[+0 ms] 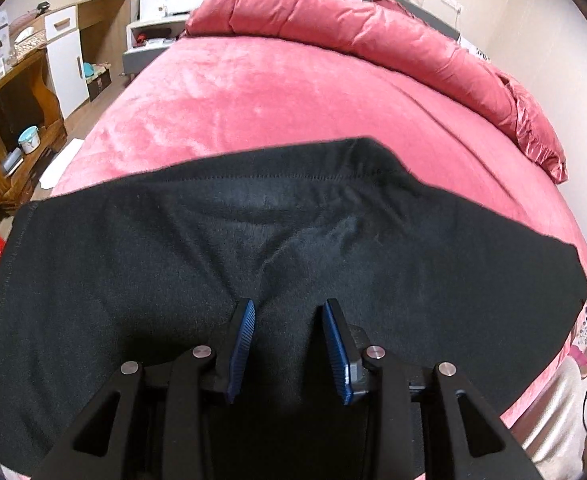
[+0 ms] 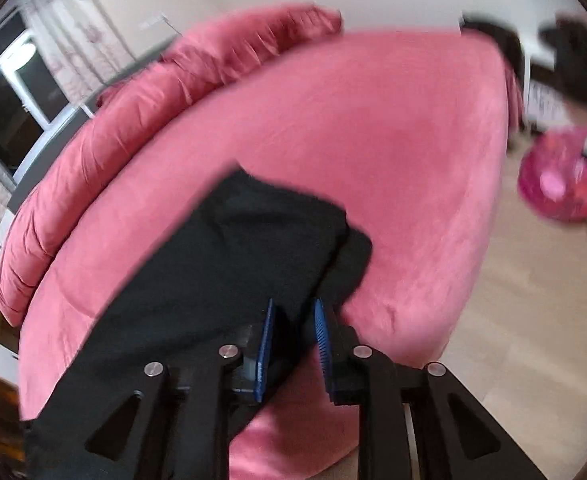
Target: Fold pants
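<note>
Black pants [image 1: 253, 248] lie spread across the near part of a pink bed [image 1: 253, 92]. My left gripper [image 1: 289, 308] is over the pants with its blue pads [image 1: 242, 344] apart, and black cloth shows between them. In the blurred right wrist view the pants [image 2: 229, 264] run from the lower left to a folded end near the middle. My right gripper [image 2: 293, 308] sits at the pants' near edge, its blue pads [image 2: 320, 332] a small gap apart with dark cloth between them.
A rolled pink duvet [image 1: 373, 28] lies along the far side of the bed. Wooden shelves [image 1: 9, 120] and a white cabinet [image 1: 67, 64] stand at the left. A pink bag [image 2: 561, 176] lies on the wooden floor [image 2: 513, 280] at the right.
</note>
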